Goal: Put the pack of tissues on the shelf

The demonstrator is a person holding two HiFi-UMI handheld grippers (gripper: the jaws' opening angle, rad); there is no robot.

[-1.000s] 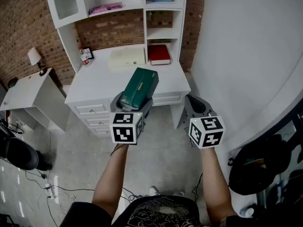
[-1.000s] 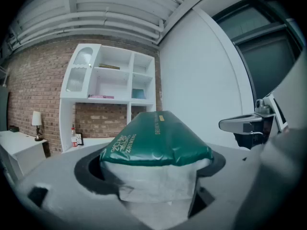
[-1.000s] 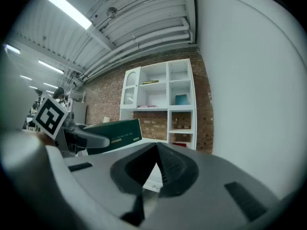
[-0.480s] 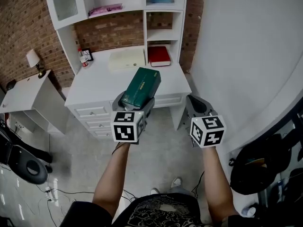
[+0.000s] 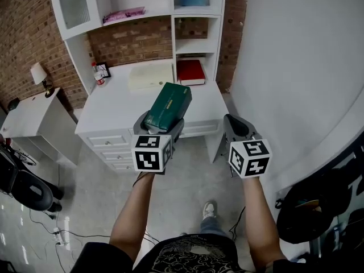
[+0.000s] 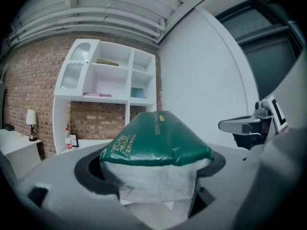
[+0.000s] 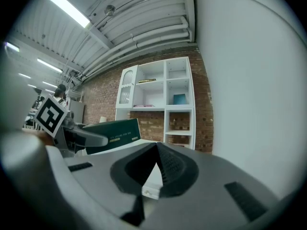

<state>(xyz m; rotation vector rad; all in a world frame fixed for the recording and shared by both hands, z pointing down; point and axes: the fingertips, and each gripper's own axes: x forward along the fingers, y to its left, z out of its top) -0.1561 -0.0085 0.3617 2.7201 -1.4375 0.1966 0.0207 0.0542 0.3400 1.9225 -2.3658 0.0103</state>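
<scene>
Green pack of tissues (image 5: pixel 168 106) is clamped at its white end in my left gripper (image 5: pixel 158 131), in the air over the white desk's (image 5: pixel 114 104) front edge. On the desk: cream box (image 5: pixel 151 75), red book (image 5: pixel 190 71). Shelf unit (image 5: pixel 173 10) stands above the desk. My right gripper (image 5: pixel 237 127), off the desk's right end, has its jaws pressed together on nothing.

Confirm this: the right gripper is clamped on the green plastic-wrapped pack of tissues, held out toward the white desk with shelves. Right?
No. The left gripper, not the right gripper, is clamped on the green plastic-wrapped pack of tissues; the left gripper view shows it. It is held out toward the white desk with shelves.
</scene>
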